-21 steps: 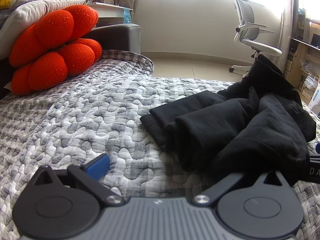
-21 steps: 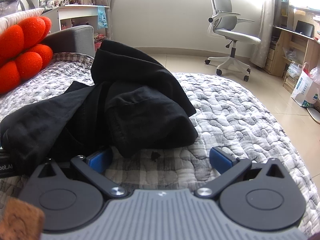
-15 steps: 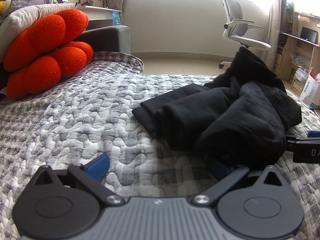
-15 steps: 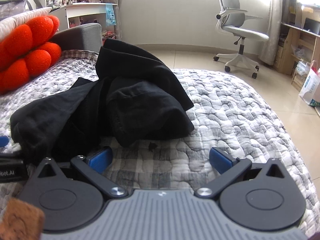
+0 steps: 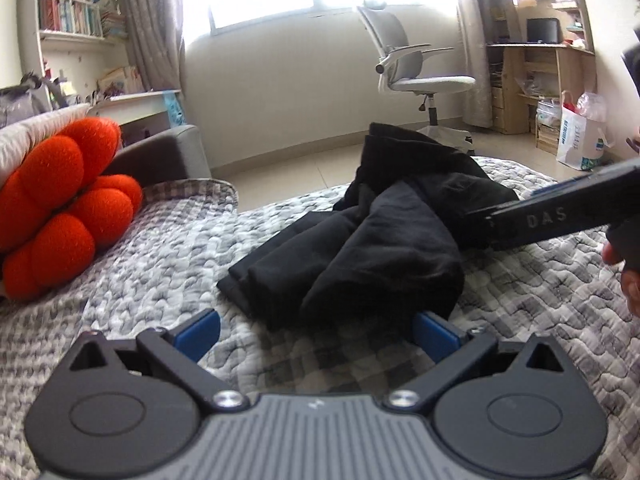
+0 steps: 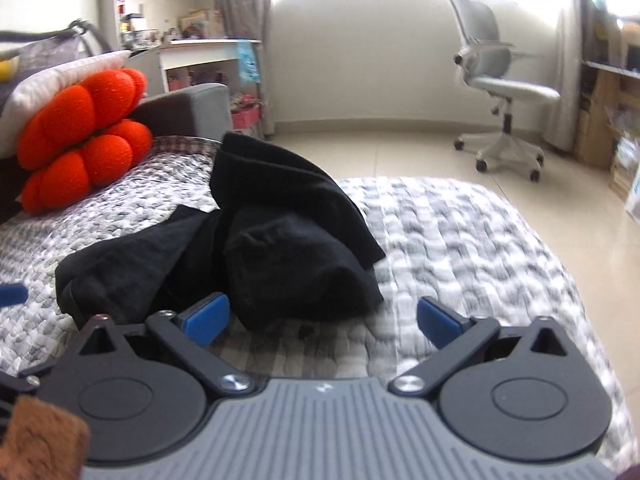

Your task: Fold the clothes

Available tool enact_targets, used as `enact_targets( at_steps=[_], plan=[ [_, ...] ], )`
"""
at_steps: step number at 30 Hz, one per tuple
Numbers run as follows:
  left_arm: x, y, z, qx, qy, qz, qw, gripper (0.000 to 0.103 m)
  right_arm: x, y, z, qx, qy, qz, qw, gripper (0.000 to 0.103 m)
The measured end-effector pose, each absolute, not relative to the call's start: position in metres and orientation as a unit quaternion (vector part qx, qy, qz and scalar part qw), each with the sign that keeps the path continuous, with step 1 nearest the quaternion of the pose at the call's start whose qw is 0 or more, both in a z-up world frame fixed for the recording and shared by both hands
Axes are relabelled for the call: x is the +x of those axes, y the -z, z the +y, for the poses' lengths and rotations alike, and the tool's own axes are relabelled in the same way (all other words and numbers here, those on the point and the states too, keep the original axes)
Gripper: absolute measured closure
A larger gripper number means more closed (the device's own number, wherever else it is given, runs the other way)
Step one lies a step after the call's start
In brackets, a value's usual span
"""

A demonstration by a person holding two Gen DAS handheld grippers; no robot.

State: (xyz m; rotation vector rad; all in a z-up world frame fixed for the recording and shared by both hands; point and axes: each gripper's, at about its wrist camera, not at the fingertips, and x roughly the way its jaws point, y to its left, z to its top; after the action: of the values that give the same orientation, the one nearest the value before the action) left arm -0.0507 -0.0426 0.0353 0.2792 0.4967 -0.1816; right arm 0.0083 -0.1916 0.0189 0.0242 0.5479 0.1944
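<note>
**Black garment bunched on bed, both grippers empty: snag and multi-layer grab risk**

Near: left gripper [image 5: 316,330] fingers spread wide, nothing between them, low over the quilt [image 5: 160,264]. Right gripper [image 6: 320,318] likewise spread and empty; its left pad sits just beside the garment's near edge.

Mid: black garment [image 5: 372,248] lies in a crumpled heap on the bed, one part trailing flat toward the left gripper, the rest piled up with a peak at the back. Not folded as it lies.

Risks, my read:
- Layers overlap, black on black, seams hard to pick out. A pinch at the near lobe likely takes several layers, so the heap drags instead of spreading.
- Quilt is soft and lumpy; a low pinch could catch bedding with the cloth.
- Grippers are close; crossing paths could collide.

View differences:
- Left view shows the right gripper's arm across the garment's right side, plus fingertips [image 5: 632,292] of the person's hand at the edge. Right view shows neither.
- Right view shows the garment's right flank, a small dark speck on the quilt, and bare bed out to the far edge.

Far: orange cushion [image 6: 84,136], office chair [image 6: 504,96].
</note>
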Motion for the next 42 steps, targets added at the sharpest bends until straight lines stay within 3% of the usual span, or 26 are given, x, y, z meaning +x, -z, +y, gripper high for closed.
enact_targets(
  at_steps=[2,4,6,7,9,11,15,16,21,34,42],
  plan=[
    [-0.044,-0.034,-0.052,0.145,0.096,0.239,0.955,0.0,0.017,-0.02,-0.188,-0.003,-0.108,0.279,0.954,0.034],
    [-0.036,-0.031,-0.06,0.153,0.1,0.238,0.954,0.0,0.026,-0.019,-0.185,-0.015,-0.116,0.291,0.95,0.043],
    [-0.032,-0.029,-0.067,0.165,0.097,0.233,0.954,0.0,0.028,-0.018,-0.186,-0.017,-0.119,0.293,0.948,0.068],
    [-0.03,-0.03,-0.068,0.168,0.095,0.229,0.954,0.001,0.026,-0.02,-0.188,-0.014,-0.119,0.289,0.95,0.074],
    [-0.029,-0.034,-0.06,0.15,0.093,0.228,0.958,0.016,0.022,-0.024,-0.192,-0.006,-0.12,0.279,0.953,0.085],
    [-0.028,-0.039,-0.052,0.132,0.09,0.227,0.961,0.031,0.015,-0.033,-0.197,0.003,-0.123,0.266,0.956,0.087],
    [-0.028,-0.051,-0.033,0.084,0.096,0.223,0.966,0.082,-0.001,-0.051,-0.2,0.002,-0.123,0.239,0.963,0.088],
    [-0.029,-0.055,-0.026,0.066,0.103,0.222,0.967,0.085,-0.005,-0.057,-0.202,0.007,-0.124,0.232,0.965,0.088],
    [-0.045,-0.076,-0.009,0.024,0.123,0.202,0.971,0.09,-0.025,-0.084,-0.206,0.015,-0.133,0.196,0.971,0.088],
    [-0.108,-0.201,0.045,-0.056,0.145,0.087,0.984,0.091,-0.088,-0.178,-0.203,-0.013,-0.165,0.074,0.984,0.09],
    [-0.139,-0.242,0.069,-0.093,0.163,0.049,0.981,0.09,-0.124,-0.215,-0.202,-0.03,-0.174,0.005,0.984,0.09]
  ],
)
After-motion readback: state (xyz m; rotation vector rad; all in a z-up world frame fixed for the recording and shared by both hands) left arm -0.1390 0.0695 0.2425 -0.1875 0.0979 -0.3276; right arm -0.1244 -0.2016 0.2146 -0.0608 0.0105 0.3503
